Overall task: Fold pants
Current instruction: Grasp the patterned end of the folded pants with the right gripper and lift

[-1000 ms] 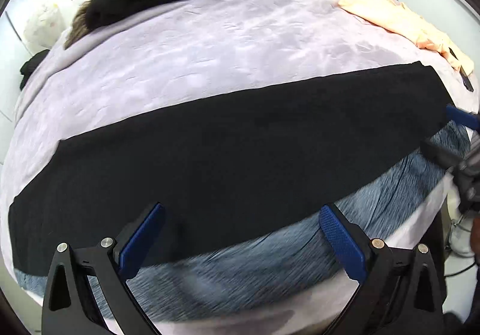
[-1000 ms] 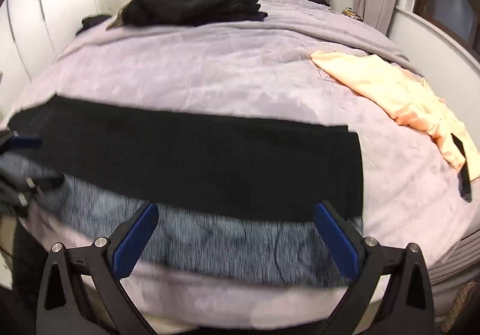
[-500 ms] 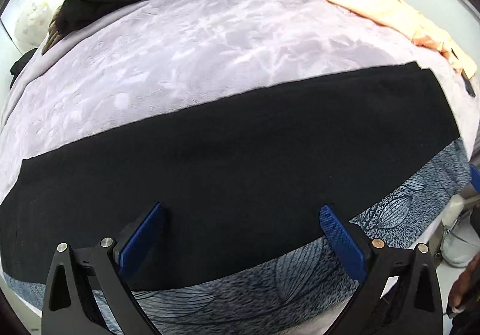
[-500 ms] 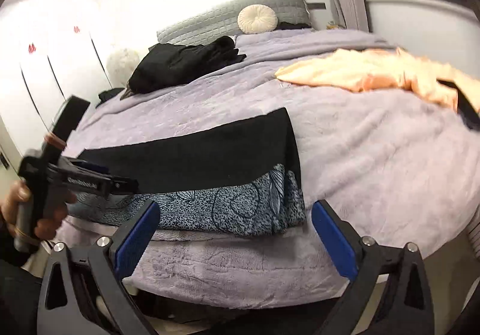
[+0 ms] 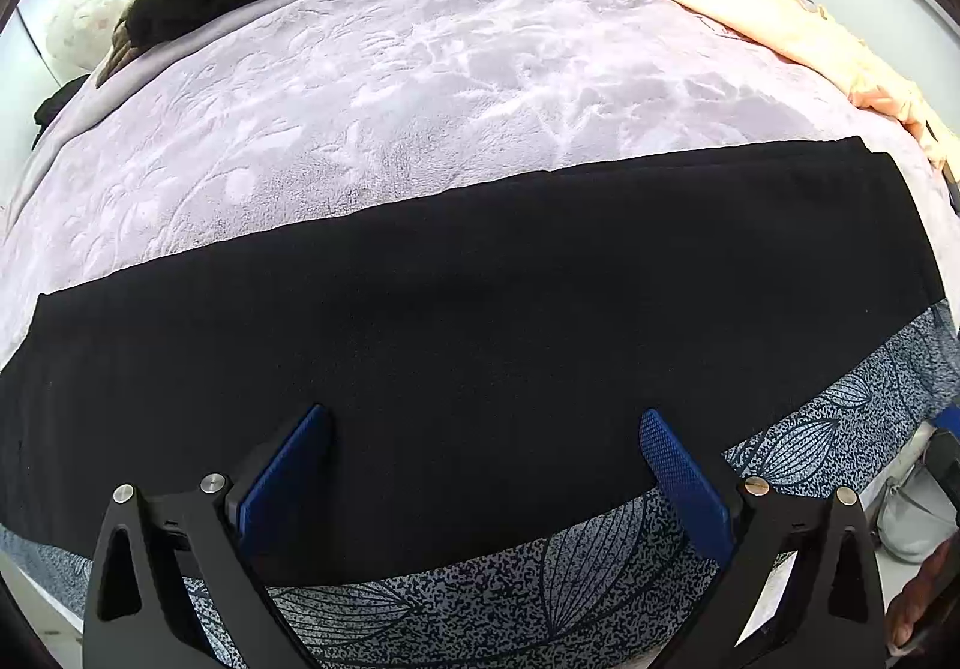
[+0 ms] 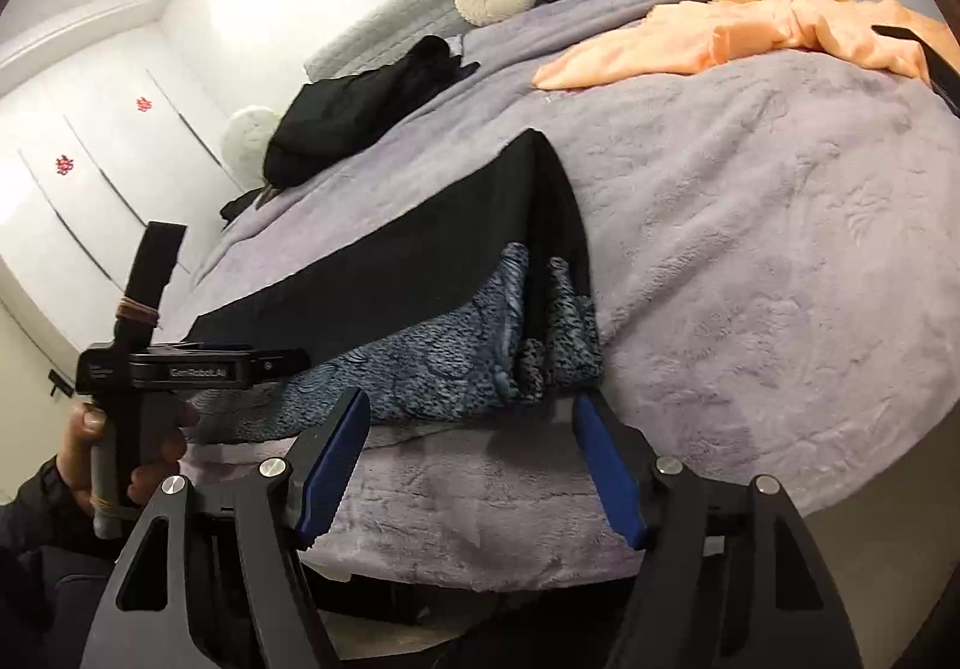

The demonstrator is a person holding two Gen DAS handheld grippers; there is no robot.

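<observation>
Black pants (image 5: 480, 321), leaf-print blue underside, flat on bed (image 5: 420, 87)

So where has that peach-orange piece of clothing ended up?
The crumpled peach-orange garment lies on the lilac fleece blanket at the bed's far right in both wrist views, beyond the long black trousers and apart from them.

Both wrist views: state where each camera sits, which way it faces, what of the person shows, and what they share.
Left wrist: on the left hand-held gripper, looking steeply down across the pants; its jaws stand wide, and fingers show at lower right.
Right wrist: on the right hand-held gripper, jaws closing with nothing between them, looking along the pants from their end; the left hand shows.
Shared: pants, blanket, peach garment, black pile.
</observation>
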